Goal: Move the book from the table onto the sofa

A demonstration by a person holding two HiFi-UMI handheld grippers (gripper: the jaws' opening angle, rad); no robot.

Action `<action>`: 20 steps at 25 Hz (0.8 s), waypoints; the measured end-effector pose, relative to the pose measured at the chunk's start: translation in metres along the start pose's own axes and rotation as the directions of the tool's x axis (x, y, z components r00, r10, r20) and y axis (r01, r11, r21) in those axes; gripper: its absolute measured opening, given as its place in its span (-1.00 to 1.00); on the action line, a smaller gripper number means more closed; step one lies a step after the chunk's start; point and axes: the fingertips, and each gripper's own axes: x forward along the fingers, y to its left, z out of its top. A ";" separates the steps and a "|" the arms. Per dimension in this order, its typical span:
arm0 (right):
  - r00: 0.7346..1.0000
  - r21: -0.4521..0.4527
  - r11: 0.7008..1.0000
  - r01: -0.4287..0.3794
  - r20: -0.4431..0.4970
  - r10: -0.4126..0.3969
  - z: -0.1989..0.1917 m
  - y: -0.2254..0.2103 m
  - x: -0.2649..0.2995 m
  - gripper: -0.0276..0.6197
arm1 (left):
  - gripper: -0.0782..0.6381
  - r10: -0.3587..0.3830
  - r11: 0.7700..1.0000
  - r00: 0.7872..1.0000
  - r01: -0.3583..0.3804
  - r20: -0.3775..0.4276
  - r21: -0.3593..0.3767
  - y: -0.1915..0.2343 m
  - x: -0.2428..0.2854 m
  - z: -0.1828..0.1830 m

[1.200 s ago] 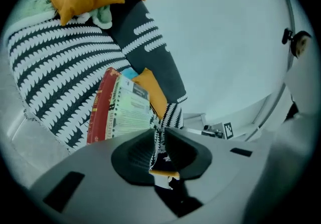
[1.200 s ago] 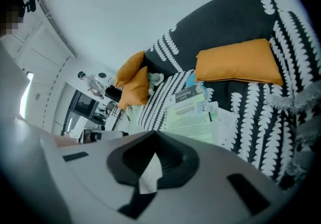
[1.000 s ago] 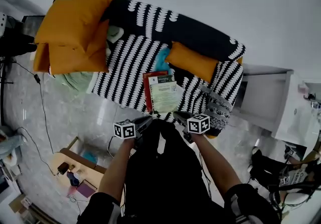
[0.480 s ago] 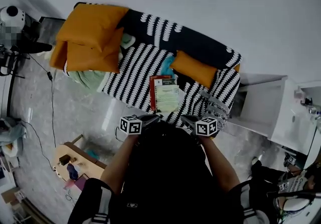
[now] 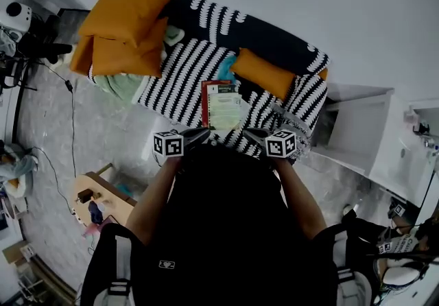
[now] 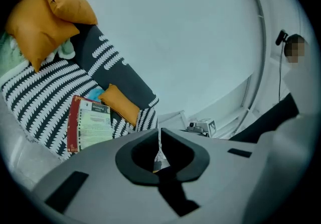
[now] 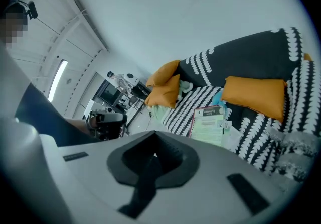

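On the sofa (image 5: 175, 81) seat, the book (image 5: 221, 104) lies flat, cover up, just beside the small orange cushion (image 5: 264, 77) and well apart from the big orange cushions (image 5: 123, 30) piled at the sofa's other end. Just short of the sofa's front edge, the left claw (image 5: 195, 136) and right claw (image 5: 255, 136) hover side by side, both closed and empty, though the left seems to show a hairline slit.
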 end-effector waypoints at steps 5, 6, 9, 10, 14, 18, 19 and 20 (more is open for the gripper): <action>1.000 -0.001 1.000 -0.003 0.007 0.003 -0.007 0.001 -0.010 -0.90 | -0.71 0.004 1.000 0.999 -0.004 -0.039 0.006 -0.005 0.010 -0.008; 1.000 0.004 1.000 -0.003 0.011 0.003 -0.006 0.000 -0.013 -0.90 | -0.71 0.004 1.000 0.999 -0.003 -0.042 0.002 -0.006 0.011 -0.010; 1.000 0.011 1.000 -0.009 0.008 0.009 -0.009 -0.003 -0.017 -0.90 | -0.71 0.010 1.000 0.999 -0.010 -0.032 -0.004 -0.008 0.012 -0.011; 1.000 0.010 1.000 -0.011 0.006 0.011 -0.010 -0.004 -0.018 -0.90 | -0.71 0.013 1.000 0.999 -0.013 -0.030 -0.006 -0.008 0.012 -0.011; 1.000 0.005 1.000 -0.021 -0.002 0.021 -0.010 -0.005 -0.019 -0.90 | -0.71 0.020 1.000 0.999 -0.020 -0.029 -0.012 -0.009 0.014 -0.015; 0.999 -0.002 0.999 -0.040 -0.020 0.040 -0.010 -0.005 -0.016 -0.90 | -0.71 0.032 0.999 0.999 -0.032 -0.024 -0.014 -0.009 0.014 -0.017; 0.999 -0.005 0.999 -0.043 -0.024 0.043 -0.009 -0.006 -0.016 -0.90 | -0.71 0.035 0.999 0.999 -0.035 -0.022 -0.015 -0.009 0.014 -0.018; 0.999 -0.006 0.999 -0.046 -0.027 0.046 -0.009 -0.006 -0.016 -0.90 | -0.71 0.036 0.999 0.999 -0.037 -0.020 -0.017 -0.010 0.015 -0.018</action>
